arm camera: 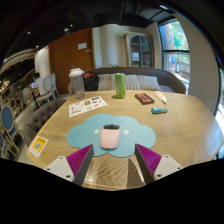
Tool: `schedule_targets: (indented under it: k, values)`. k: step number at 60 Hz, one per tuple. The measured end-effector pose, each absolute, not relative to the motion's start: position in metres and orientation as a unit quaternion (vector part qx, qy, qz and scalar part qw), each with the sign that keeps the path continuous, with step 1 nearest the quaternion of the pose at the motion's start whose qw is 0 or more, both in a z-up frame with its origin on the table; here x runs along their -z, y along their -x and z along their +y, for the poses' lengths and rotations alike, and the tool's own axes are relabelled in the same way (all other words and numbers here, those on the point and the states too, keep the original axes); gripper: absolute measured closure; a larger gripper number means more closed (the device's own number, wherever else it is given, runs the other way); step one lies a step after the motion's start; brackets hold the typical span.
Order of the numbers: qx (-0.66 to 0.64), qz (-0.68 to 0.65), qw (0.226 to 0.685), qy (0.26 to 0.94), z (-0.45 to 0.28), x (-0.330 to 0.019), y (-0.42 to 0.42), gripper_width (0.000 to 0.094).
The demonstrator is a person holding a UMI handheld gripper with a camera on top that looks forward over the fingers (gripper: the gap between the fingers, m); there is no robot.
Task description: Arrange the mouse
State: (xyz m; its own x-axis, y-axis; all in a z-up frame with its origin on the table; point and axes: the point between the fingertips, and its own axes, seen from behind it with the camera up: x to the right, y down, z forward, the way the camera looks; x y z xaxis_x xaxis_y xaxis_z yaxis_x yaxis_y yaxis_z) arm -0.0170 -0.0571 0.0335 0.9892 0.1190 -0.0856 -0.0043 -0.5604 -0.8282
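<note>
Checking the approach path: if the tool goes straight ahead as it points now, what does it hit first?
Likely the cup on the blue mat, just ahead of the open tool. Depth is hard to judge.

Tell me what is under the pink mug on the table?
The pink mug stands on a light blue cloud-shaped mat, just ahead of the open tongs. The mat lies on the wooden table. The mug hides the part of the mat beneath it.

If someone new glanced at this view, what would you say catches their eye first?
Probably the pale blue cloud-shaped mat on the wooden table, with a small pink-and-white mouse lying on it just ahead of the open claw. Beyond it, a tall green bottle stands near the table's far edge.
</note>
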Motion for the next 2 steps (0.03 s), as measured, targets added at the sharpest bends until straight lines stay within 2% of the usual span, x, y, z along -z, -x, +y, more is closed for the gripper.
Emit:
schedule_targets:
  k: [2]
  values:
    - [-0.070, -0.035, 0.470, 0.879, -0.0664, -0.0346, 0.0119, 0.0086]
